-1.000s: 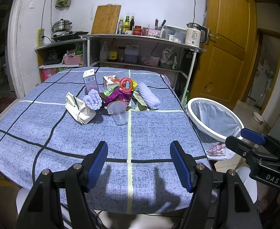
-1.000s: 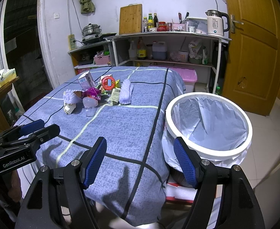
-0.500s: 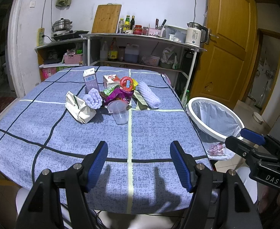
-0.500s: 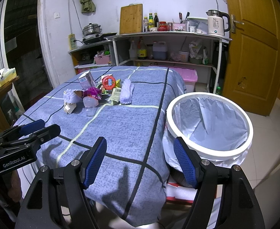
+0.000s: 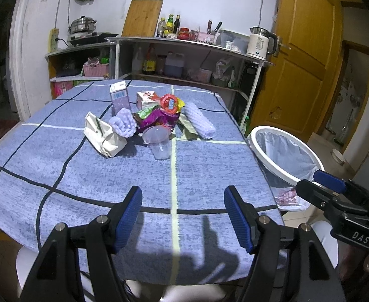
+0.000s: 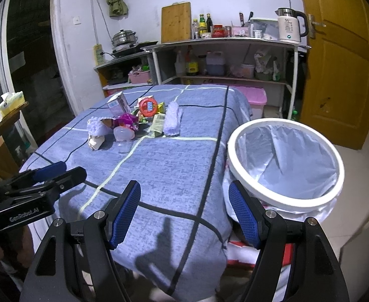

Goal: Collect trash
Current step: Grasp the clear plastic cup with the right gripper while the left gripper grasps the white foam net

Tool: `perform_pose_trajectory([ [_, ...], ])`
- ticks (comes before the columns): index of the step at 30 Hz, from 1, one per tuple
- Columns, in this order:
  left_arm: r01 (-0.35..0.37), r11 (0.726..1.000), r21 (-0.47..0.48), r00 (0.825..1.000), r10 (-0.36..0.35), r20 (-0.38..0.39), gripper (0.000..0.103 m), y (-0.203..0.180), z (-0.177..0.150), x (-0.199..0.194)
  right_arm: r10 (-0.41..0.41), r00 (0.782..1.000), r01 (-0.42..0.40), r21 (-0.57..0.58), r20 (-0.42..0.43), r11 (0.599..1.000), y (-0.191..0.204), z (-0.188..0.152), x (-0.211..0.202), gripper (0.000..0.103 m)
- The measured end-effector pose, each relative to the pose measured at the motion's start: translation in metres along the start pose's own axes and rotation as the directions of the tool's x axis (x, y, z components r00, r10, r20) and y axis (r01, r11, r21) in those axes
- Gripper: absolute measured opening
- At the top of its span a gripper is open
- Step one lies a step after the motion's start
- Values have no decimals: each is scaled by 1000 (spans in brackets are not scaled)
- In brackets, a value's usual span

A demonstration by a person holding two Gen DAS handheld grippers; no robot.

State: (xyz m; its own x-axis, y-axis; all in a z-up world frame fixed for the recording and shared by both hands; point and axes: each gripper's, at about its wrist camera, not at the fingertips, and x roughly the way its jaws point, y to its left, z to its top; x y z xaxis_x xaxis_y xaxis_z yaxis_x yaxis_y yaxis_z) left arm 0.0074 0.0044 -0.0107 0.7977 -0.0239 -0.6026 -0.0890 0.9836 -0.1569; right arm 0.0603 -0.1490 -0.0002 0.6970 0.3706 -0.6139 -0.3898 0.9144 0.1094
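A heap of trash lies mid-table on the blue checked cloth (image 5: 58,156): a crumpled paper bag (image 5: 104,136), a clear plastic cup (image 5: 159,143), purple foam nets (image 5: 125,123), a purple wrapper (image 5: 156,119), a milk carton (image 5: 120,98), a red lid (image 5: 169,103). The heap also shows in the right wrist view (image 6: 134,120). A white-rimmed bin with a liner (image 6: 285,161) stands right of the table. My left gripper (image 5: 183,214) is open and empty above the table's near edge. My right gripper (image 6: 184,211) is open and empty near the table's corner, beside the bin.
Shelves (image 5: 184,58) with bottles, a kettle (image 5: 258,42) and a cutting board stand behind the table. A wooden door (image 5: 305,63) is at the right. A pink box (image 6: 252,98) sits on the floor beyond the bin.
Both grippers have barely moved; the left view has edged slightly forward over the table. Nothing was grasped or released.
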Motion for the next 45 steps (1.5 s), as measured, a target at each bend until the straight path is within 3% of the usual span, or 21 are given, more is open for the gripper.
perform_pose_trajectory([
  [13, -59, 993, -102, 998, 59, -5, 71, 51, 19, 20, 75, 995, -78, -34, -63, 996, 13, 16, 47, 73],
  [28, -111, 970, -215, 994, 112, -6, 72, 110, 40, 37, 206, 965, -219, -65, -165, 974, 62, 49, 122, 72],
  [40, -42, 963, -265, 999, 50, 22, 72, 131, 63, 46, 241, 941, -261, -54, -238, 964, 89, 64, 178, 57],
  [45, -6, 971, -241, 999, 14, 30, 72, 120, 71, 51, 252, 930, -271, -36, -267, 962, 90, 63, 188, 36],
])
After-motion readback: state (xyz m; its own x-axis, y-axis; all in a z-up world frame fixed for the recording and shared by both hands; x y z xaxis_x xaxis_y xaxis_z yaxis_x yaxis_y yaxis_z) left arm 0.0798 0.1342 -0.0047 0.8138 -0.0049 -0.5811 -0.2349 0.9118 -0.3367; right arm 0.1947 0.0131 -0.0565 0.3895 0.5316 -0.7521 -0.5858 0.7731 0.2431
